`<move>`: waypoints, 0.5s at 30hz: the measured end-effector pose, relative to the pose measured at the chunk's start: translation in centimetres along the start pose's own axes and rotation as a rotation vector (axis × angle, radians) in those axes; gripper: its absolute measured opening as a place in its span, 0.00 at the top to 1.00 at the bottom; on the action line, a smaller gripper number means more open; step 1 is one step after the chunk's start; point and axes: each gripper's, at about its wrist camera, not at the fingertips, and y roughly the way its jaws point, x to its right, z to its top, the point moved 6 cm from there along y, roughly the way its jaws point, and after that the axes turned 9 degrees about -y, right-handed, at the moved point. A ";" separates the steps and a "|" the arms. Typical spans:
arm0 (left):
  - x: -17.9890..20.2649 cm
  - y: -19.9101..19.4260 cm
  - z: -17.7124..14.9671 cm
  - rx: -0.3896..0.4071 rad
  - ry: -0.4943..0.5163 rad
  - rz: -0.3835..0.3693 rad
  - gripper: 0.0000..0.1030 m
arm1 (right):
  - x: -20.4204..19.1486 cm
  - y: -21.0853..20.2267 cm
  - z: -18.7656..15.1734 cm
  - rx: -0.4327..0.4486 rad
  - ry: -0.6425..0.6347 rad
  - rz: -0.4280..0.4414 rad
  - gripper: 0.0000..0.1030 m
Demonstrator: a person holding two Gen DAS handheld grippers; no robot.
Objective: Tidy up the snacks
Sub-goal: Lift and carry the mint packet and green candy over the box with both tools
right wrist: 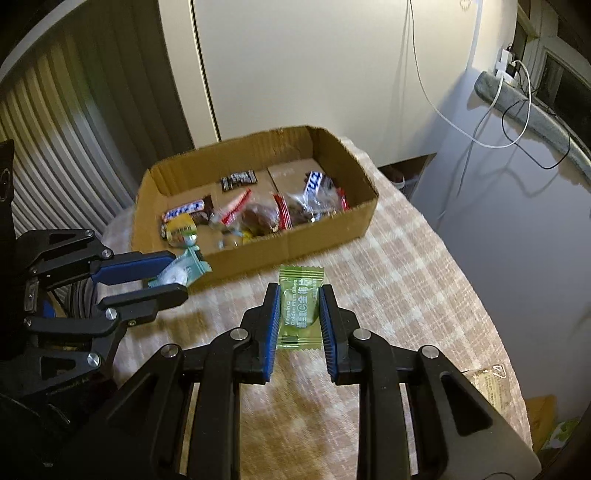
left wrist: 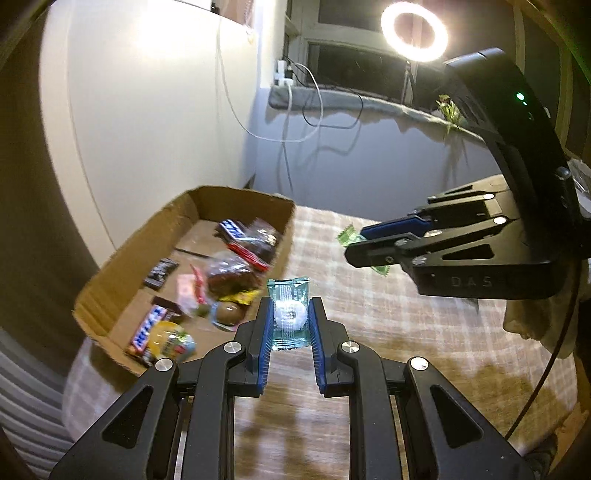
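Note:
My left gripper [left wrist: 290,314] is shut on a teal-wrapped white ring candy [left wrist: 289,314] and holds it above the checked tablecloth, just right of the cardboard box [left wrist: 110,273]. In the right wrist view the left gripper [right wrist: 177,277] and its candy [right wrist: 181,273] hang at the box's [right wrist: 325,232] near left corner. My right gripper [right wrist: 298,310] is shut on a green plum-slice candy packet [right wrist: 299,306], held above the cloth in front of the box. It also shows in the left wrist view [left wrist: 354,245] with the green packet [left wrist: 347,236].
The box holds several snacks: Snickers bars [right wrist: 184,210], a dark bar [right wrist: 238,181], bagged chocolates [right wrist: 310,206], a yellow jelly cup [right wrist: 181,229]. A clear wrapper [right wrist: 487,380] lies at the table's right edge. A ring light [left wrist: 413,31] shines behind.

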 end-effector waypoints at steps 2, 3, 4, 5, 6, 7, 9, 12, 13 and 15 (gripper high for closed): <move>-0.9 -0.4 0.3 0.012 -0.008 0.004 0.83 | -0.4 -0.2 0.7 0.008 0.005 0.000 0.79; -1.4 -0.6 0.4 0.017 -0.013 0.006 0.83 | -0.6 -0.2 1.0 0.013 0.007 -0.001 0.79; -1.8 -0.6 0.5 0.021 -0.016 0.007 0.83 | -0.8 -0.3 1.4 0.019 0.010 -0.002 0.79; -2.3 -0.8 0.7 0.027 -0.021 0.009 0.83 | -1.1 -0.2 1.8 0.024 0.012 0.000 0.79; -2.7 -0.9 0.8 0.030 -0.023 0.010 0.83 | -1.4 -0.2 2.4 0.031 0.014 0.002 0.79; -3.2 -1.1 1.0 0.035 -0.025 0.013 0.83 | -1.5 -0.2 2.6 0.034 0.014 0.004 0.79; -3.9 -1.1 1.3 0.044 -0.031 0.016 0.83 | -2.0 0.0 3.7 0.043 0.013 0.002 0.79; -5.1 -1.1 1.9 0.059 -0.035 0.021 0.83 | -2.7 0.4 4.8 0.050 0.015 0.017 0.79; -5.4 -1.1 2.1 0.064 -0.035 0.023 0.83 | -3.1 0.7 5.3 0.049 0.009 0.020 0.79; -6.1 -1.0 2.4 0.072 -0.035 0.027 0.83 | -3.5 1.1 6.0 0.049 0.002 0.016 0.79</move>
